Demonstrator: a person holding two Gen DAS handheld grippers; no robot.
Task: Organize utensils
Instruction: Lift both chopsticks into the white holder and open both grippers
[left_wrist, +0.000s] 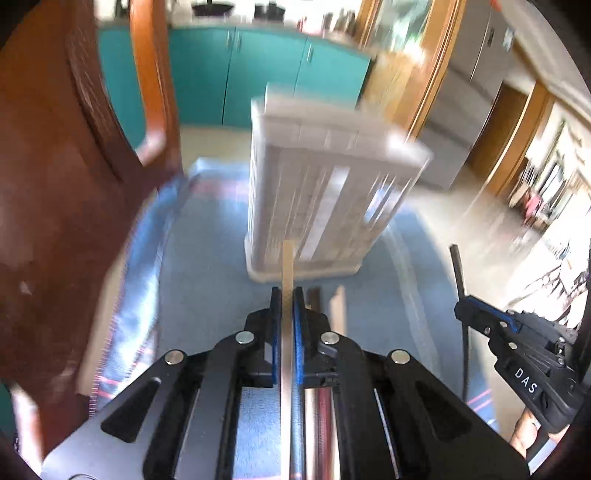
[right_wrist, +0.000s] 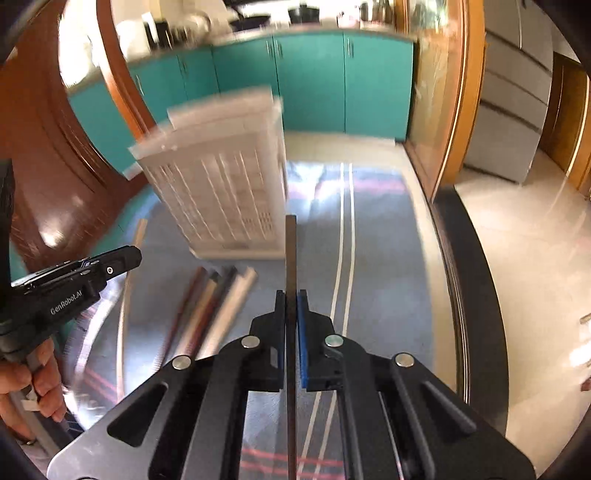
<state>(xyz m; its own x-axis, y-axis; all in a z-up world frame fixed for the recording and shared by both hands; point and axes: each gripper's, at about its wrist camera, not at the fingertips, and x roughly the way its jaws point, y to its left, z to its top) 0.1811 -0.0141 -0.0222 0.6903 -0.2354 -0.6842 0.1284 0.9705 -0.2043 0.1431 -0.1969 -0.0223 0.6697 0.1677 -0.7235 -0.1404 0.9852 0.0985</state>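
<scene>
At the far left, a dark reddish wooden chair (left_wrist: 55, 192) stands against the left edge of the table (right_wrist: 472, 258), whose top is covered by a blue striped cloth (left_wrist: 207, 258). Just inside that edge, the left gripper (left_wrist: 287, 295) is clamped on a pale wooden chopstick (left_wrist: 287, 266), which runs straight between its blue pads (left_wrist: 298, 332) and pokes out ahead of them toward the basket; in the right wrist view the same gripper (right_wrist: 125, 256) shows from the side, with the person's hand (right_wrist: 33, 384) wrapped around its handle. Near the middle of the cloth, toward the far edge, a white slotted utensil basket (left_wrist: 325, 192) stands upright, blurred in both views. In front of it, between the two grippers, a loose bundle of chopsticks (right_wrist: 218, 306) in dark, pale and silvery tones lies flat on the cloth. Further right, the right gripper (right_wrist: 291, 299) is closed on a dark chopstick (right_wrist: 291, 251), gripped between its pads and pointing up past the basket's right side. Two pale stripes (right_wrist: 345, 258) run along the cloth beside it, and beyond the table's right edge lies a shiny tiled floor (right_wrist: 535, 258). Teal cabinets (right_wrist: 314, 81) line the back wall.
</scene>
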